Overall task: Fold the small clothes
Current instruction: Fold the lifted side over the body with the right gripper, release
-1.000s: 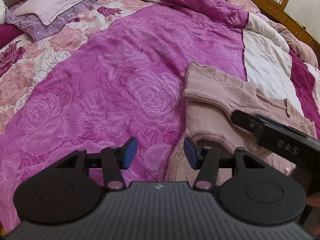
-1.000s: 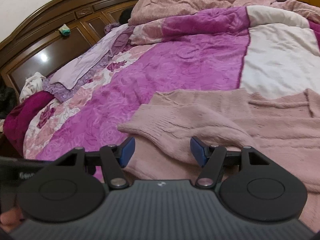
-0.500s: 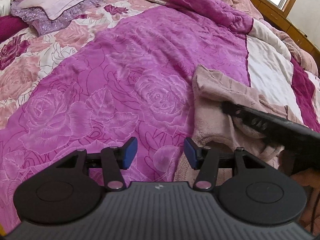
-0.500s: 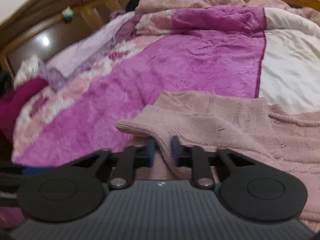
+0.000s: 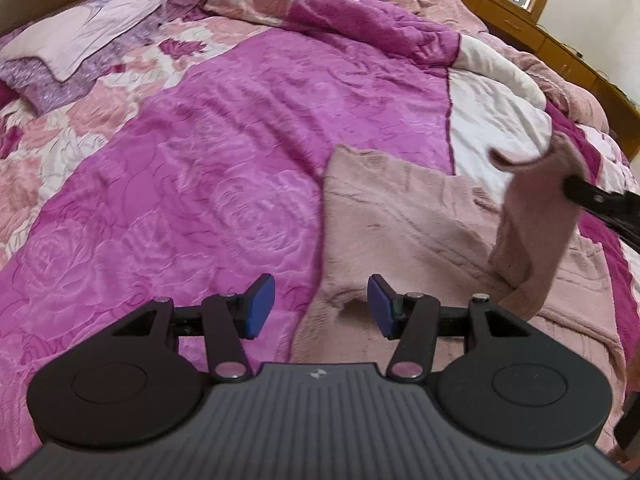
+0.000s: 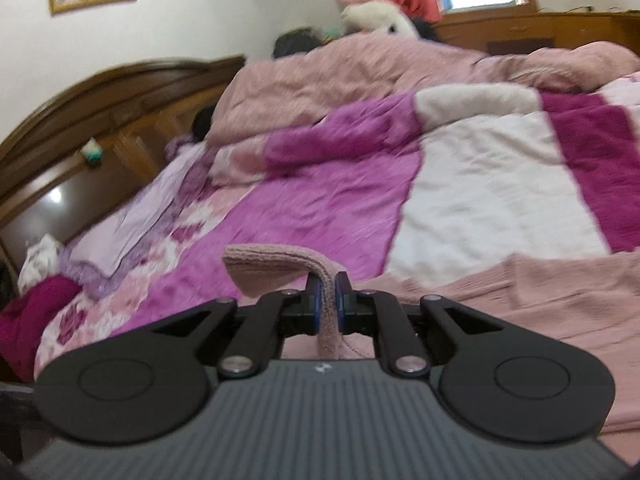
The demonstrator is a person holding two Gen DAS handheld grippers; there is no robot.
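Note:
A small pale-pink knitted sweater [image 5: 404,224] lies on the magenta rose-patterned blanket [image 5: 224,152]. My right gripper [image 6: 327,300] is shut on the sweater's sleeve [image 6: 276,268] and holds it lifted above the bed. In the left wrist view that sleeve [image 5: 532,216] hangs from the right gripper [image 5: 576,194] at the right edge, over the sweater's body. My left gripper [image 5: 320,306] stands open just above the sweater's near left edge, with nothing between its blue pads [image 5: 260,306].
A white blanket panel [image 6: 492,184] and a bunched pink quilt [image 6: 360,76] lie beyond the sweater. A lilac pillow [image 5: 80,36] sits at the far left by the wooden headboard [image 6: 80,120]. Wooden cabinets [image 5: 560,52] run along the far wall under a window.
My right gripper closed on the sweater's sleeve and lifted it up and to the right. The left gripper stayed open in nearly the same spot.

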